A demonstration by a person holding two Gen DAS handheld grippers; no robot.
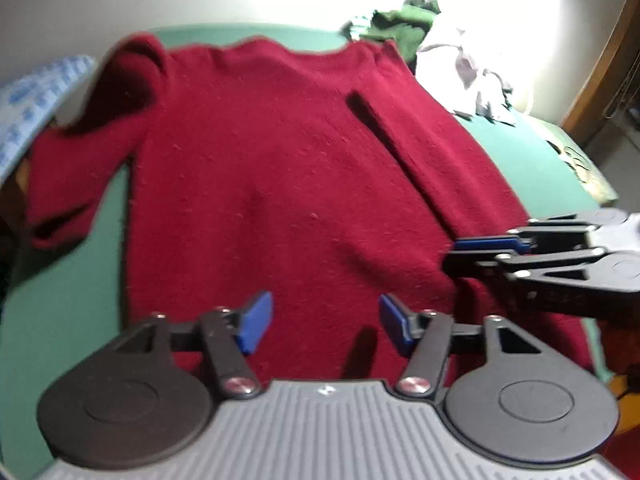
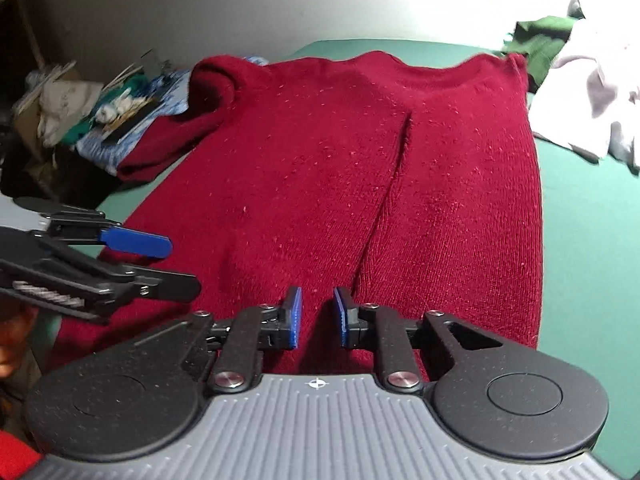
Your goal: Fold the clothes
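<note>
A knitted maroon sweater (image 1: 280, 184) lies flat on green felt table (image 1: 60, 320); left gripper (image 1: 320, 322) and right gripper (image 2: 318, 316) hover released, empty.

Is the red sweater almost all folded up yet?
Not yet, only started. Done: the red sweater lies flat on the green table, and one sleeve is already folded in over its body. In hand: nothing; the left tool and right tool hover open near the hem. Left: the other sleeve sticks out sideways, and the body needs folding.
</note>
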